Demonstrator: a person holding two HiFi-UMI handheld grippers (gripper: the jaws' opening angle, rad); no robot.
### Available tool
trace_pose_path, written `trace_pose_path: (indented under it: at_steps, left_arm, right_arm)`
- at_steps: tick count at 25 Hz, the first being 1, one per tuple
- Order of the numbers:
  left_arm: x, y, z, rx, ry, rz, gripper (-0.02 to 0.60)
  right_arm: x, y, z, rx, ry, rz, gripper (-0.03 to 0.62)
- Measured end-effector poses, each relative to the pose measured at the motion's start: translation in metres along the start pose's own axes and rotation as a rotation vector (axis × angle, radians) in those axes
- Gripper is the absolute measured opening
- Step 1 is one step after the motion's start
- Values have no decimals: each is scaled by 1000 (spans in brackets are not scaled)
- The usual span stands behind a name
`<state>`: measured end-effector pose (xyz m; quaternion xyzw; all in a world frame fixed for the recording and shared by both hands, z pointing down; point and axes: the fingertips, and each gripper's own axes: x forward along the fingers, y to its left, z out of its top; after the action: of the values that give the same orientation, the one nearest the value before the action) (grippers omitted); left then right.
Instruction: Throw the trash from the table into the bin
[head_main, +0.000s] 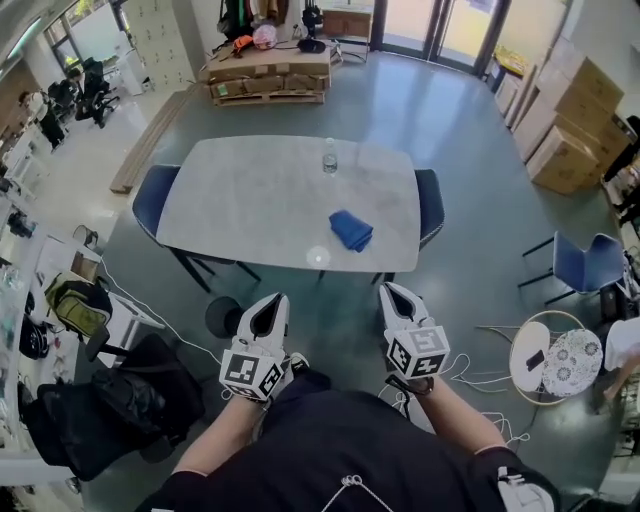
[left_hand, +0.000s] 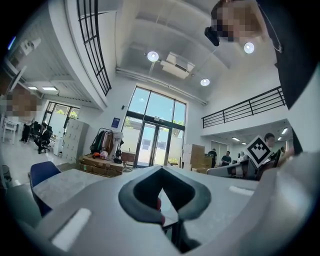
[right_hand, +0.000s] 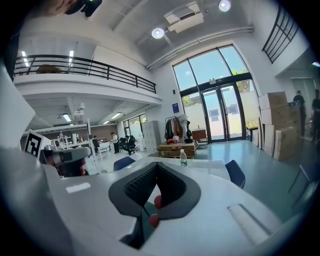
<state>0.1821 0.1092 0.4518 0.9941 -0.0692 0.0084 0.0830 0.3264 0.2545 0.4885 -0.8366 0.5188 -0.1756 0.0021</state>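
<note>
On the bench (head_main: 250, 200) a blue cloth (head_main: 351, 229) and a bottle (head_main: 329, 157) are seen. Left tool (head_main: 272, 302) (left_hand: 160, 171) and right tool (head_main: 390, 293) (right_hand: 156, 166) are held closed, empty.

Off-task stuff I see: pallet of cardboard boxes (head_main: 268, 72) top centre, more stacked boxes (head_main: 565, 120) upper right. Blue chairs: one (head_main: 150, 200) left of centre, one (head_main: 430, 205) right of centre, a third (head_main: 590, 262) at the right edge. Two round side tables (head_main: 572, 362) lower right, side by side. Black bags (head_main: 110, 410) lower left, green backpack (head_main: 75, 300) above them. Glass doors (right_hand: 222, 112) right of centre in the right gripper view.
</note>
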Motion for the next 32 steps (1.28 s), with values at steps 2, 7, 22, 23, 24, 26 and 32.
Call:
trace_pose_path:
  at_steps: [2, 7, 22, 23, 24, 26, 32]
  left_arm:
    - [12, 27, 5, -3, 9, -13, 0]
    - [27, 72, 9, 12, 15, -43, 0]
    - [77, 137, 14, -56, 4, 105, 0]
    - [80, 139, 14, -55, 3, 118, 0]
    - [83, 141, 14, -54, 3, 133, 0]
    - [87, 145, 15, -53, 3, 171, 0]
    - [83, 158, 13, -55, 14, 297, 0]
  right_arm:
    - [26, 3, 9, 10, 5, -19, 29]
    - [67, 9, 13, 21, 20, -59, 29]
    - [214, -43, 26, -57, 100, 25, 73]
    - [229, -50, 27, -71, 106, 33, 84]
    - [244, -58, 28, -84, 112, 40, 100]
    - [276, -76, 30, -106, 122, 49, 119]
    - [368, -112, 41, -148, 147, 76, 182]
